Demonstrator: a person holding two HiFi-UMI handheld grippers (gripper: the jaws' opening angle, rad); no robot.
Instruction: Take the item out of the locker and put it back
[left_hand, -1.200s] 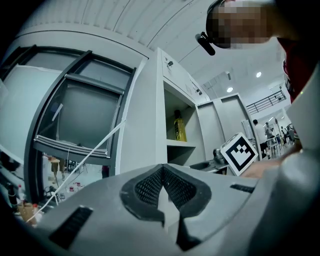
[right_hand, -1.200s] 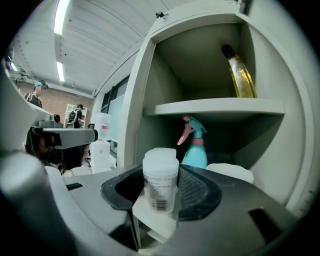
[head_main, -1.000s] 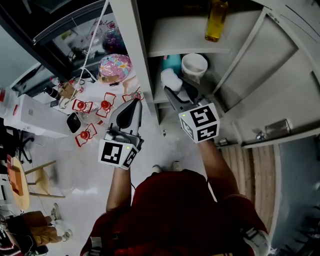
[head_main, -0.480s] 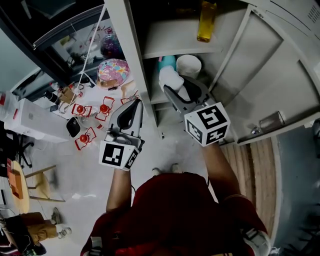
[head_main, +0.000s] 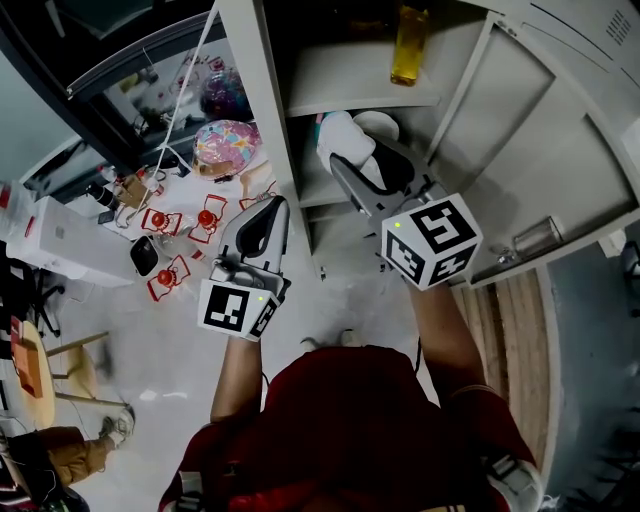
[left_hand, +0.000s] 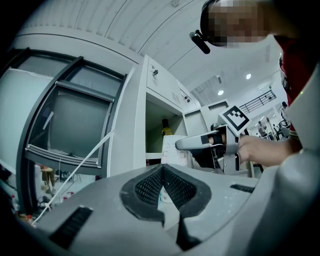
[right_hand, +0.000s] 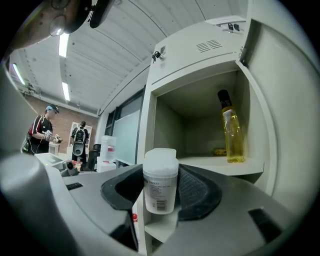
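One tall white metal locker (head_main: 255, 100) fills the upper half of the head view, its door (head_main: 540, 130) swung wide to the right and its shelves exposed. A person in a dark red shirt (head_main: 350, 430) stands facing it, seen from above, with both forearms extended forward.

The right gripper (head_main: 358, 160) reaches up to the locker's open front, its marker cube turned toward the head camera. Its jaws are clenched on a small white plastic bottle with a printed label (right_hand: 160, 175). The bottle stands upright between the pads, in the air just in front of the locker's frame and resting on no shelf.

The left gripper (head_main: 268, 215) sits lower and to the left, beside the locker's outer wall and above the floor. Its jaws are closed together with nothing between them.

A slim yellow liquid bottle with a dark cap (right_hand: 231, 132) stands untouched on the upper shelf.

The step in hand appears to be the carry between taking out and putting back, with the item free of the locker. The next move likely calls for easing the bottle level into a shelf opening, setting its base down flat and only then releasing, keeping clear of the frame edge.
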